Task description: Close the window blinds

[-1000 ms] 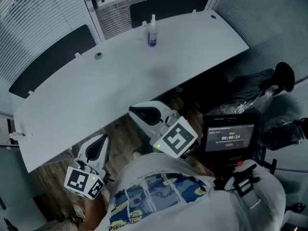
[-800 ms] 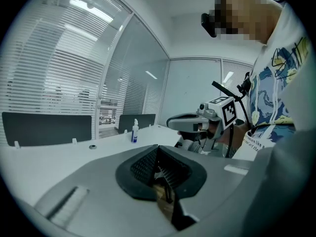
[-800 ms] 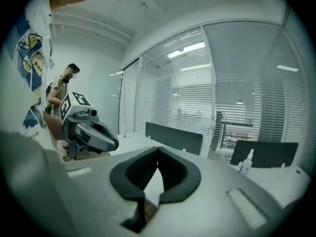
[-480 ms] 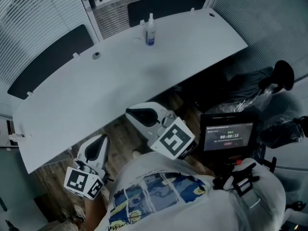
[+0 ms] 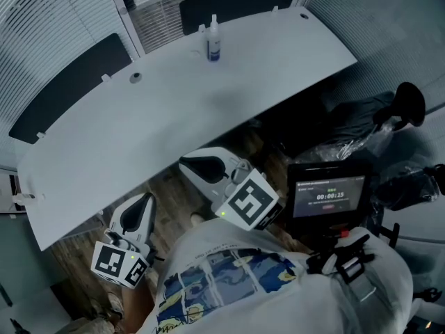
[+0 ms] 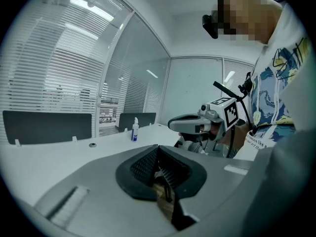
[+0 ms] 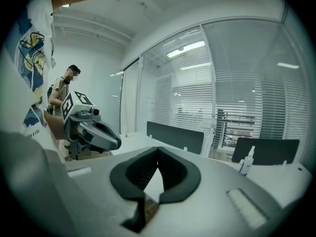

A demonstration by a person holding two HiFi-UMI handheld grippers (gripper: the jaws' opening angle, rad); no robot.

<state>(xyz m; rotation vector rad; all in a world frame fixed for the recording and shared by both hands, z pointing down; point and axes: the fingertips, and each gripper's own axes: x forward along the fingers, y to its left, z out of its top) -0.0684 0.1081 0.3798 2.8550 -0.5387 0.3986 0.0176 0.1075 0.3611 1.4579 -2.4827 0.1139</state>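
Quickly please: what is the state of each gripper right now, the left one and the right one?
Left gripper: closed, jaws together, holding nothing.
Right gripper: closed, jaws together, holding nothing.

White window blinds (image 5: pixel 42 19), lowered (slats open)

I can read only one thing: the small screen (image 5: pixel 328 197) at lower right shows a timer in white digits, 00:00:15. Its other lines are too small. The lettering on the shirt (image 6: pixel 269 132) is too fine to make out.
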